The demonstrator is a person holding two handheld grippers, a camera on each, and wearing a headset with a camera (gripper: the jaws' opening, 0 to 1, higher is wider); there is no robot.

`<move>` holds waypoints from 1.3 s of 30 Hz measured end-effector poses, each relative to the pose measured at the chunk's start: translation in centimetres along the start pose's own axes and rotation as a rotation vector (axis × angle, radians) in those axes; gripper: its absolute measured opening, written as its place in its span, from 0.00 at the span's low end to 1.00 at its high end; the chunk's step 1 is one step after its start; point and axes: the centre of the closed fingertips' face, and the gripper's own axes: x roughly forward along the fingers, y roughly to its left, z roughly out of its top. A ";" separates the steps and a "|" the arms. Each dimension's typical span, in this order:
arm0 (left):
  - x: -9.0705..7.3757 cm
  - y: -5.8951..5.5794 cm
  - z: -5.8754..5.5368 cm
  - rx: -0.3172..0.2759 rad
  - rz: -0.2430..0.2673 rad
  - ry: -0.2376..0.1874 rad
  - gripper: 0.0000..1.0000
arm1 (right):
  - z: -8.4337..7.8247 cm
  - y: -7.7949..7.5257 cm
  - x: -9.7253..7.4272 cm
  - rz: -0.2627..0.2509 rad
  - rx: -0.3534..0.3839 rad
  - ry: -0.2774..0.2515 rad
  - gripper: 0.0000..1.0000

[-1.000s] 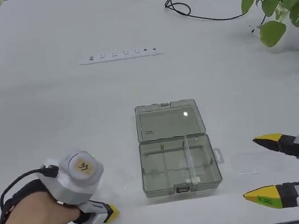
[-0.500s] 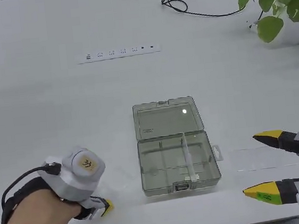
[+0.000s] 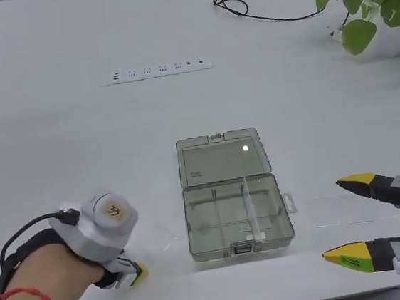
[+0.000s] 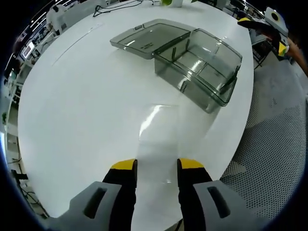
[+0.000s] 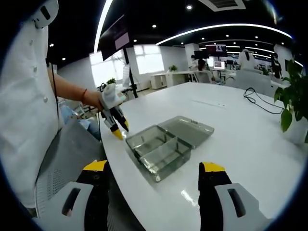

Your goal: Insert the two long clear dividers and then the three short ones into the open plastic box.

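The left claw and right claw have yellow-tipped black jaws on grey bodies; behind the left claw sit a red wristband and a black cable.

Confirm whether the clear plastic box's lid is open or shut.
Open. The lid lies folded back flat on the table behind the plastic box, and one long divider stands inside.

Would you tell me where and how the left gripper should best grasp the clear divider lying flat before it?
Probably at its near end, across the two long edges, coming from the table's front edge: the clear divider lies flat, lengthwise toward the box, between the left gripper's open jaws.
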 end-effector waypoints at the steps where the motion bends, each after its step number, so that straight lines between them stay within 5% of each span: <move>1: 0.0 0.0 0.0 0.000 -0.002 0.004 0.32 | 0.0 0.0 0.0 -0.001 0.000 0.000 0.76; 8: 0.0 0.1 0.0 0.000 -0.019 0.026 0.31 | 0.0 0.0 -0.2 -0.007 0.000 0.000 0.76; 19: -0.3 -0.2 -0.2 -0.074 -0.052 -0.016 0.30 | 0.1 0.5 -0.2 -0.002 -0.004 0.011 0.76; 28: -1.0 -0.6 -0.1 -0.180 -0.087 -0.087 0.30 | 0.6 0.7 0.1 0.007 -0.010 0.017 0.76; 39: -3.4 -1.1 1.8 -0.318 -0.129 -0.235 0.30 | 1.3 1.1 0.7 0.017 -0.019 0.026 0.76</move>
